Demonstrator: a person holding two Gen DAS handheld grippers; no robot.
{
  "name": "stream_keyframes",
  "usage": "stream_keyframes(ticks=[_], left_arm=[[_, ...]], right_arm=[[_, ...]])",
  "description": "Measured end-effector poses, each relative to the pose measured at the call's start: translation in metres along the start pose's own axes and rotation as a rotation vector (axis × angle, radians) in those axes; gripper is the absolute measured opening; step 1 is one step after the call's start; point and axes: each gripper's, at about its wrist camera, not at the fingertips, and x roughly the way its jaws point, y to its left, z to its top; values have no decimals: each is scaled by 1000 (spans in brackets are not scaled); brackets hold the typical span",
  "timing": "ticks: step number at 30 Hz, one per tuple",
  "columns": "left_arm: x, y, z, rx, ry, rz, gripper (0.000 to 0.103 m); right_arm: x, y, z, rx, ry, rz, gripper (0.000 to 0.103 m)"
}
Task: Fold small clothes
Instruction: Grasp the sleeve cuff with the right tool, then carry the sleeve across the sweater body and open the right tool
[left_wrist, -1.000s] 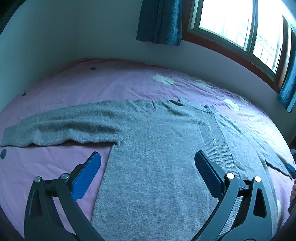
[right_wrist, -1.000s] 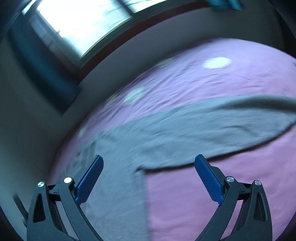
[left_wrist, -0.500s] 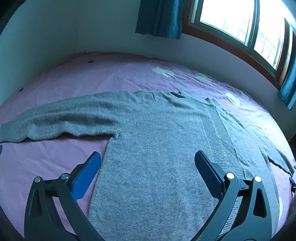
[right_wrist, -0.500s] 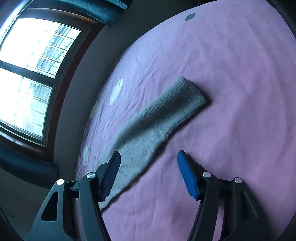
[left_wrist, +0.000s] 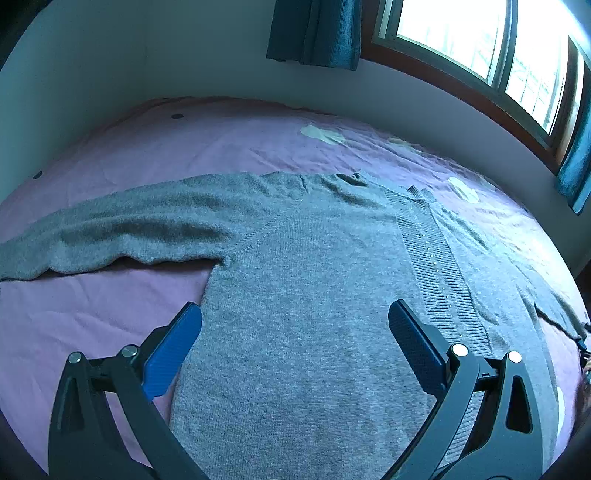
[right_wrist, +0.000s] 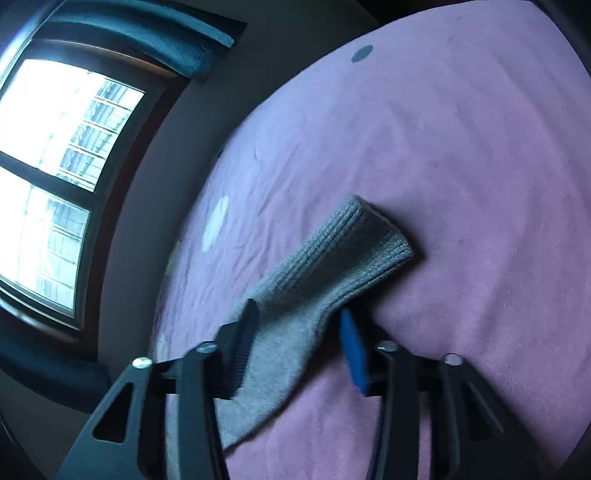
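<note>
The soft, limp grey knitted cardigan (left_wrist: 314, 295) lies spread flat on the purple bed sheet (left_wrist: 92, 314), best taken by its ribbed cuff (right_wrist: 351, 243), where the right gripper (right_wrist: 299, 332) has just been closing around the sleeve, while the left gripper (left_wrist: 295, 332) hovers wide open, empty.

The left wrist camera sits behind its gripper (left_wrist: 295, 339) and looks forward and down across a grey sweater (left_wrist: 314, 295) spread on the purple bed (left_wrist: 221, 147), with the window (left_wrist: 480, 48) at 1 o'clock. It stands back enough to take in most of the garment. The right wrist camera is rolled and much nearer, looking down along its gripper (right_wrist: 299, 332) at one sleeve cuff (right_wrist: 351, 251) toward 12 o'clock, window (right_wrist: 55, 166) at 9 o'clock. Both views share the bed, the sweater and the window wall.
</note>
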Motion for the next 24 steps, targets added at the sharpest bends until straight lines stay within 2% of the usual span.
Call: stream_keyframes(ticks=[1, 2, 3, 4, 6, 10, 12, 16, 21, 24], left_arm=[[0, 0, 0, 0, 1, -2, 101], [1, 0, 0, 3, 3, -2, 101], [2, 0, 0, 4, 5, 0, 101], [2, 0, 0, 4, 8, 0, 101], [4, 1, 0, 3, 15, 0, 101], [3, 5, 4, 2, 11, 7, 101], [3, 9, 6, 1, 8, 12, 101], [3, 21, 9, 2, 1, 33, 101], [3, 42, 9, -42, 7, 48, 101], [1, 52, 13, -58, -4, 58, 101]], right_arm=[[0, 3, 2, -30, -5, -7, 32], [-1, 1, 5, -22, -18, -3, 21], [-2, -4, 7, 12, -29, 9, 10], [0, -9, 10, 52, -24, 17, 6], [3, -11, 10, 68, -5, 17, 5], [-10, 24, 6, -23, -63, 29, 5], [-13, 54, 3, -84, -75, 57, 5], [-11, 140, -27, -289, -45, 119, 5], [12, 243, -95, -507, 30, 200, 5], [33, 302, -153, -632, 84, 243, 5]])
